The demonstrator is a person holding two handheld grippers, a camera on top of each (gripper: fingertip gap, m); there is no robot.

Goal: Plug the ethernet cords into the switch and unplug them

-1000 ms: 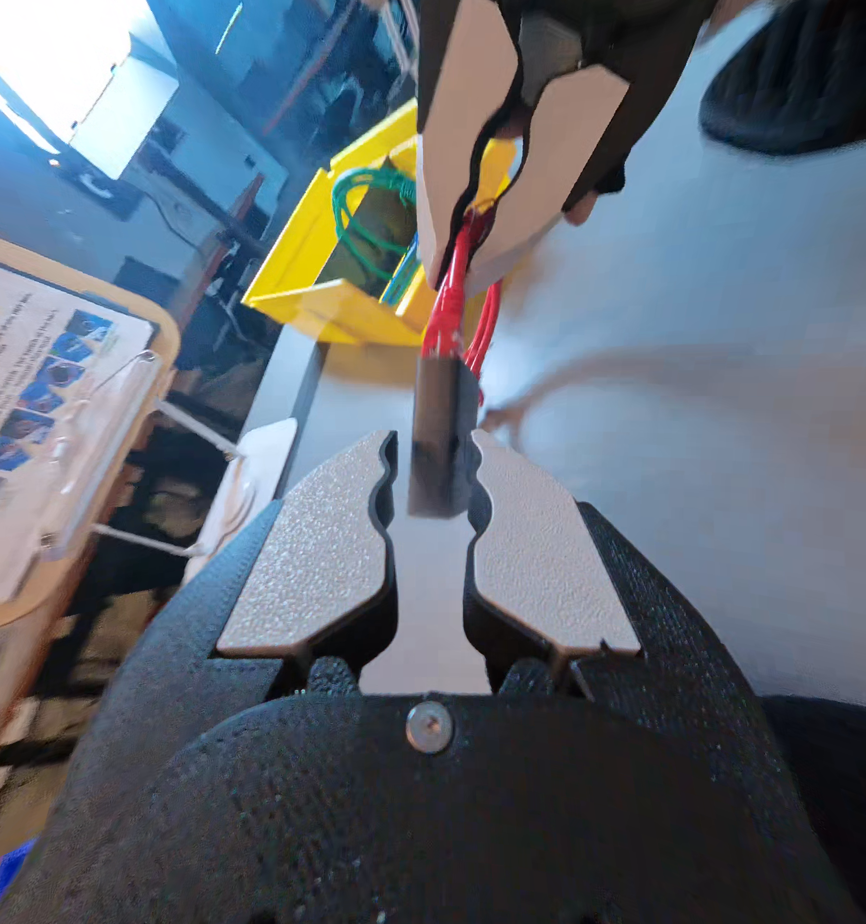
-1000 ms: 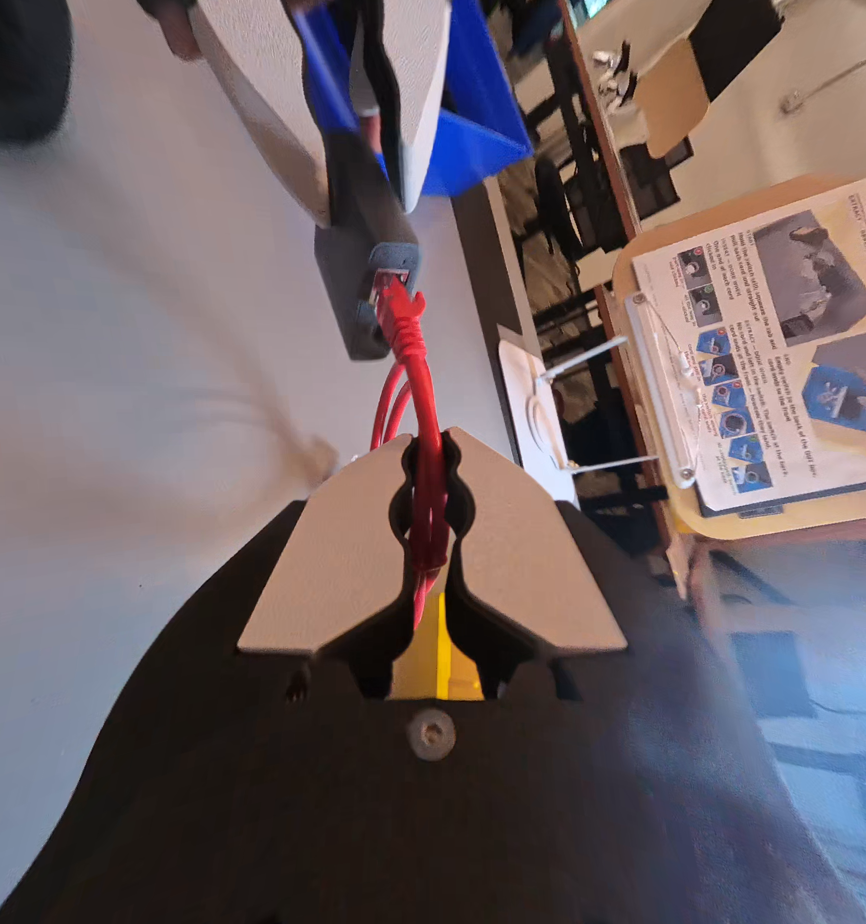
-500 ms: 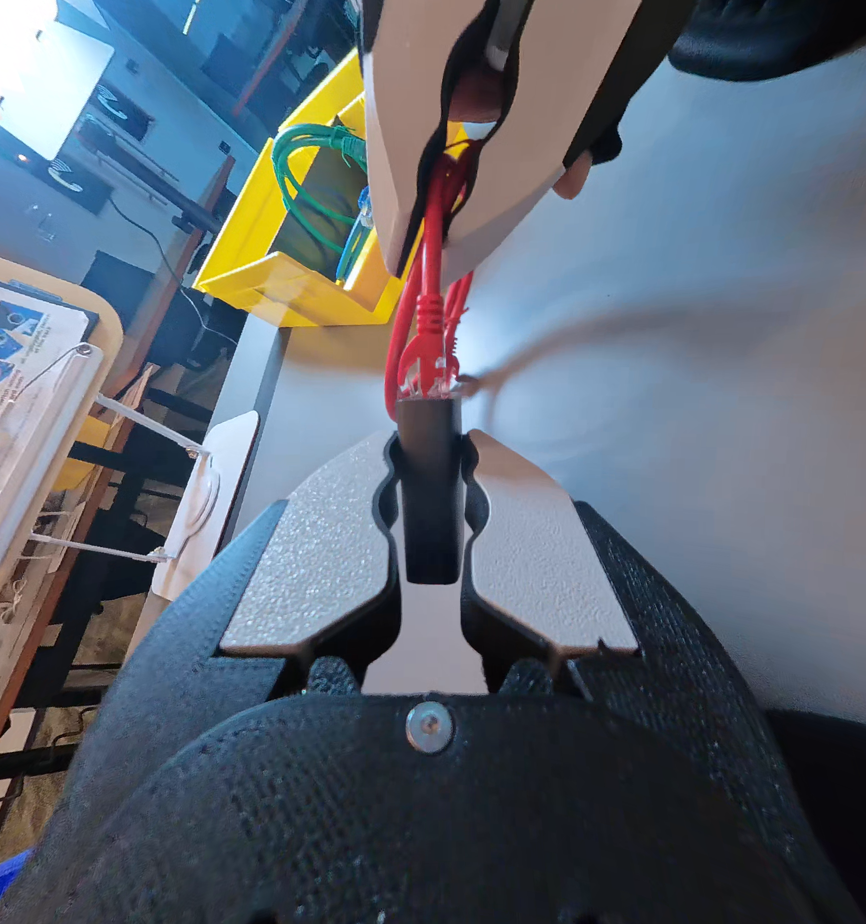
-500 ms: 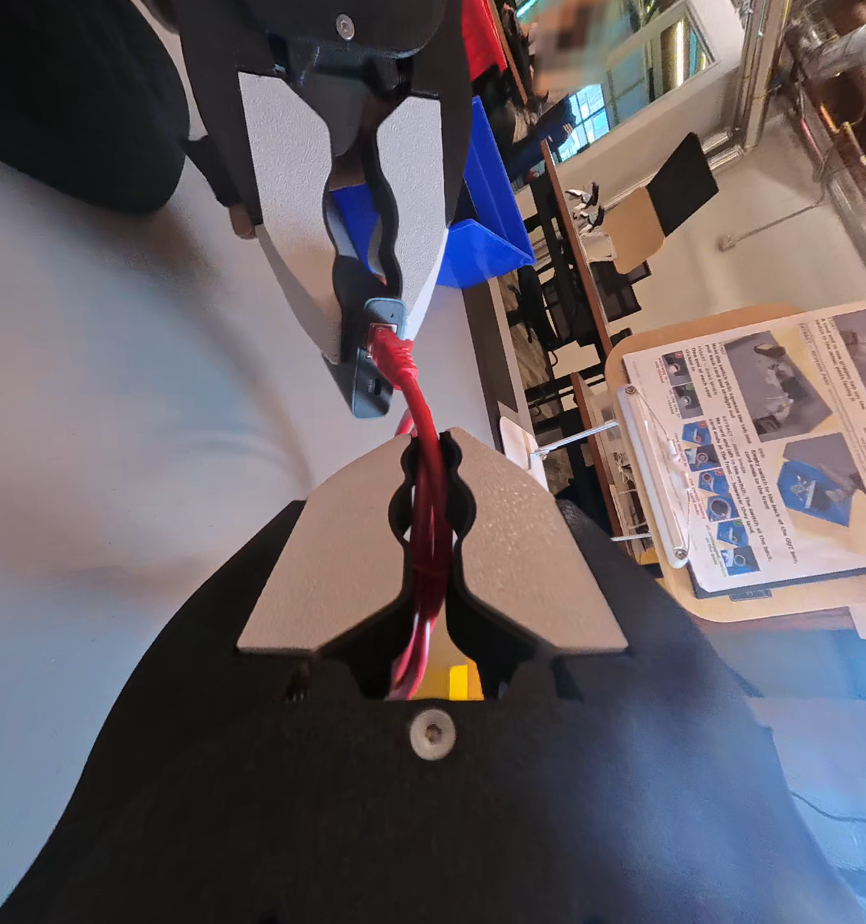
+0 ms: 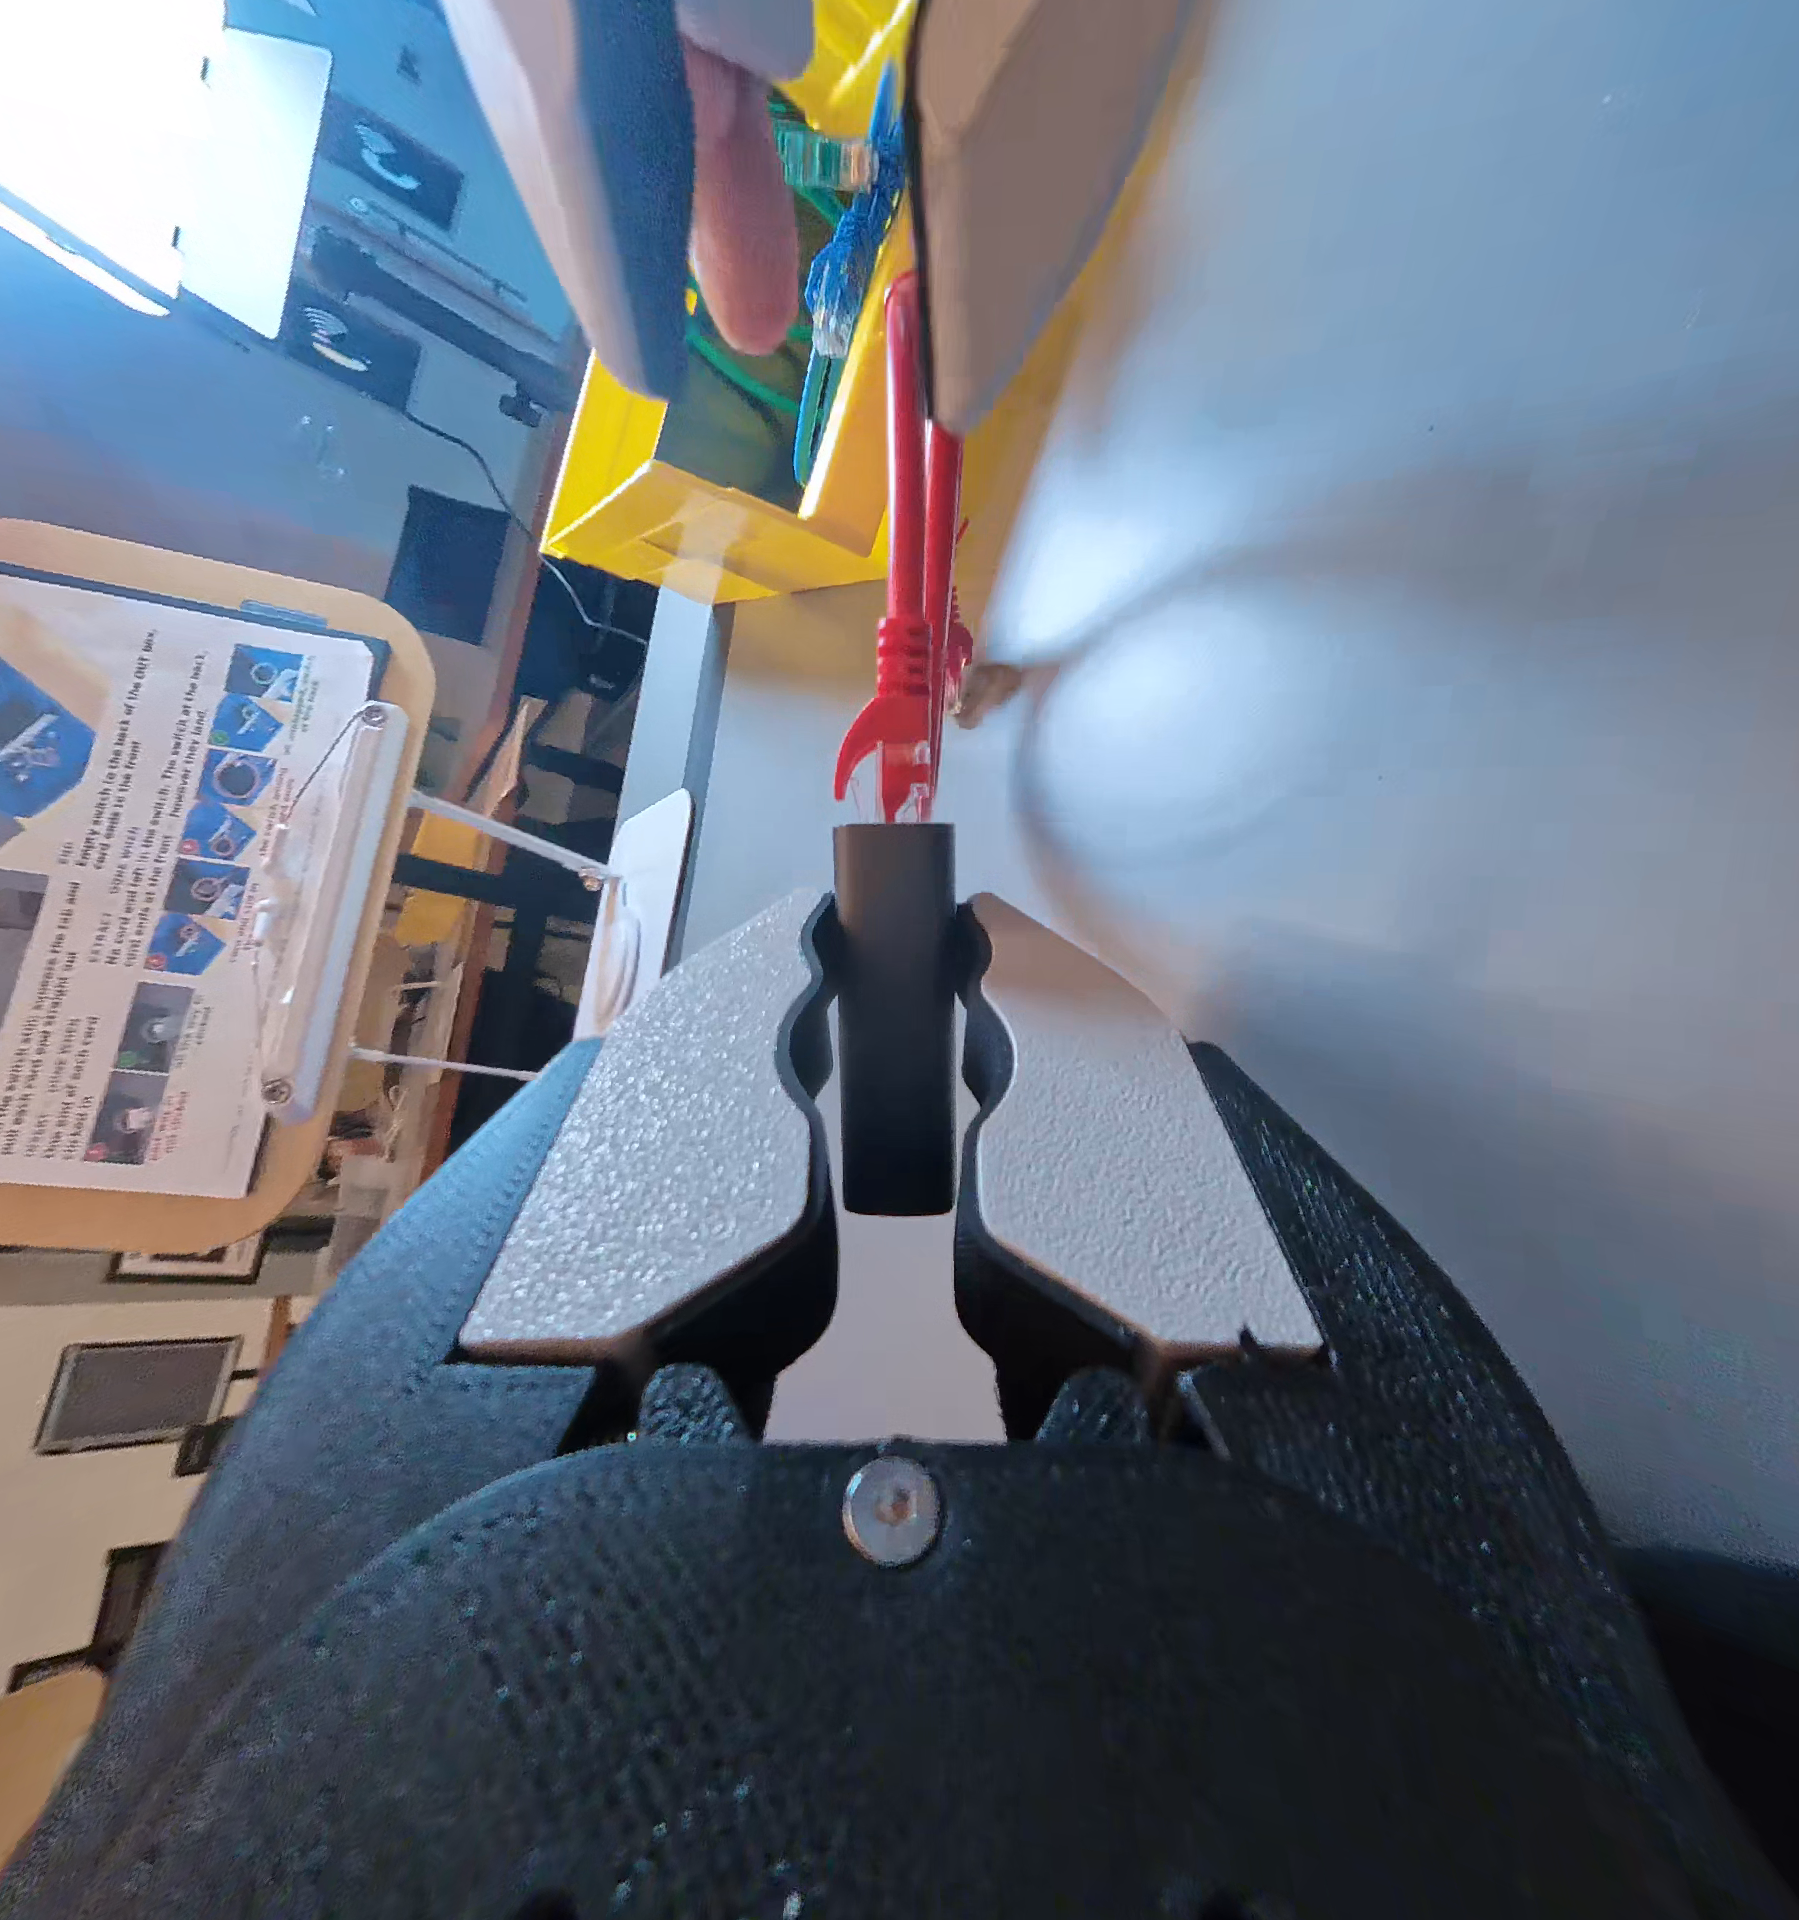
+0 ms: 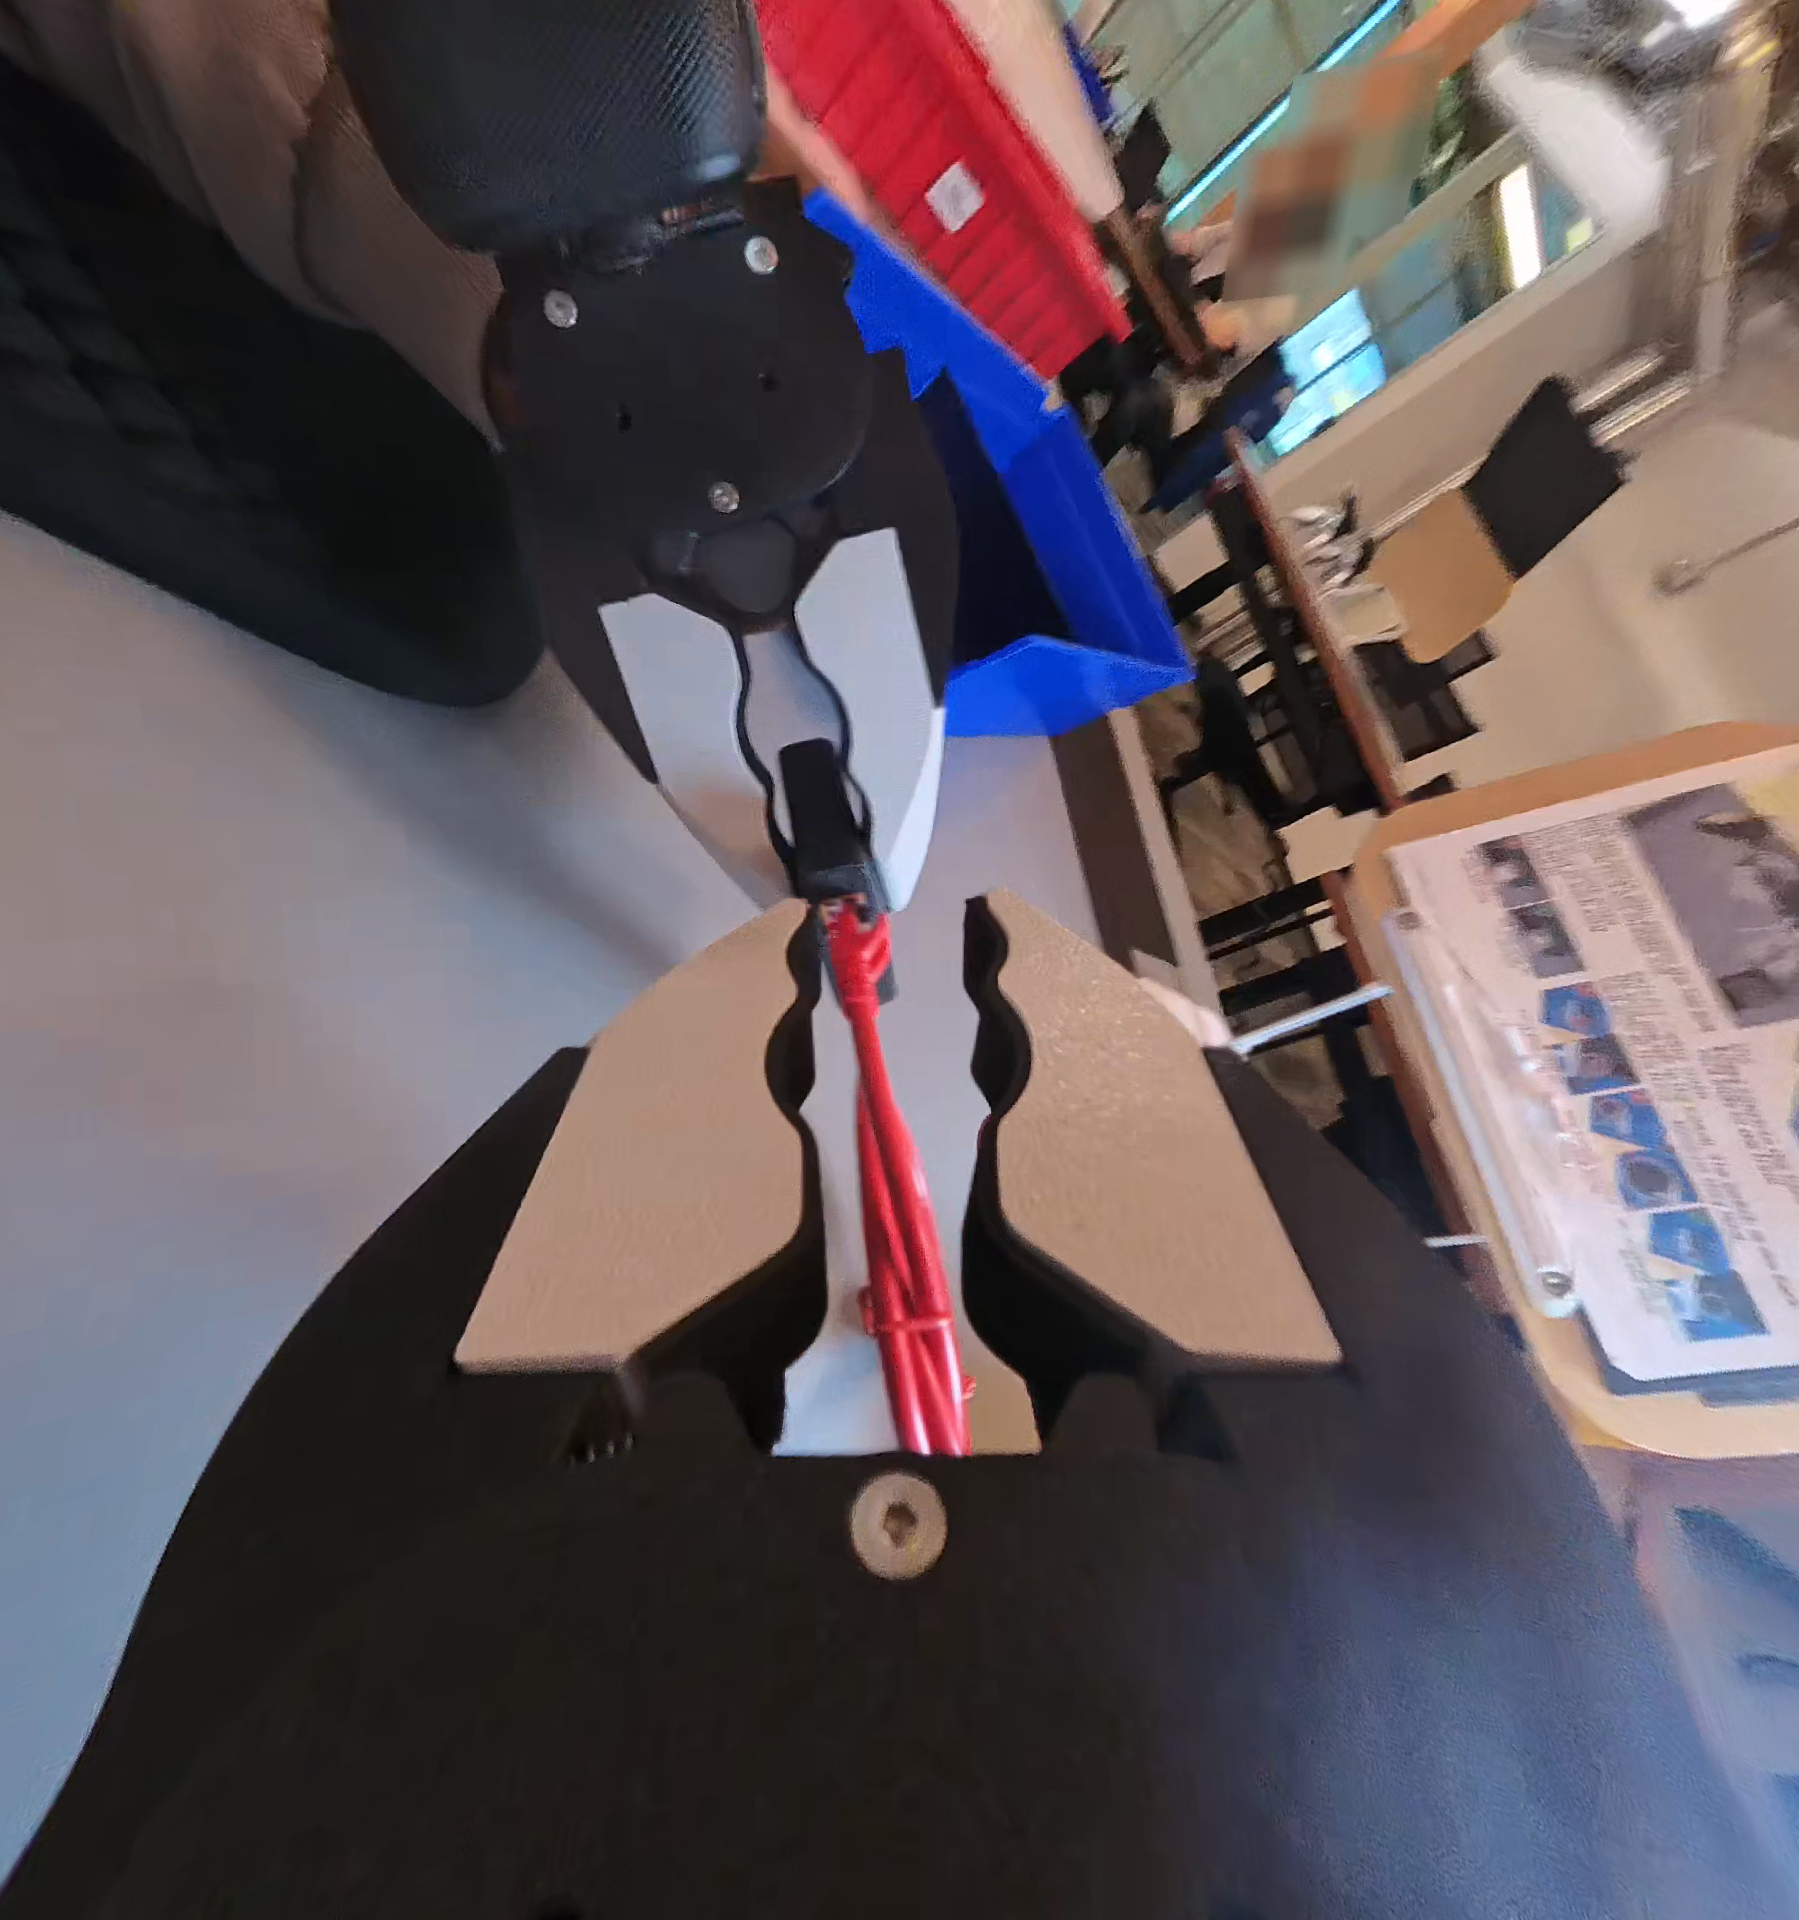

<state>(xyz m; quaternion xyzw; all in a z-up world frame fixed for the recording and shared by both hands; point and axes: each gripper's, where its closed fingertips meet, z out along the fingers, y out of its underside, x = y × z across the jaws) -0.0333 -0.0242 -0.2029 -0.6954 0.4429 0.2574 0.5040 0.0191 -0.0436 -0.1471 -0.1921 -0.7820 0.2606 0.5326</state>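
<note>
My left gripper (image 5: 900, 904) is shut on a small black switch (image 5: 895, 1039) and holds it above the grey table. A red ethernet cord (image 5: 905, 665) has its plug in the switch's far end. My right gripper (image 6: 890, 914) is open, with the red cord (image 6: 895, 1143) running loose between its fingers. In the right wrist view the left gripper (image 6: 843, 873) faces me with the switch (image 6: 822, 821) in its tips. In the left wrist view the right gripper (image 5: 807, 405) shows at the top, with its jaws apart.
A yellow bin (image 5: 708, 530) with green and blue cords stands at the table's far edge. A blue bin (image 6: 1040, 582) and a red bin (image 6: 926, 187) stand behind the left gripper. An instruction sheet on a wooden stand (image 6: 1653, 1039) is beside the table.
My right gripper has opened and let go of the red cord, and has drawn back from the switch. The cord's plug stays in the switch, which the left gripper still holds.
</note>
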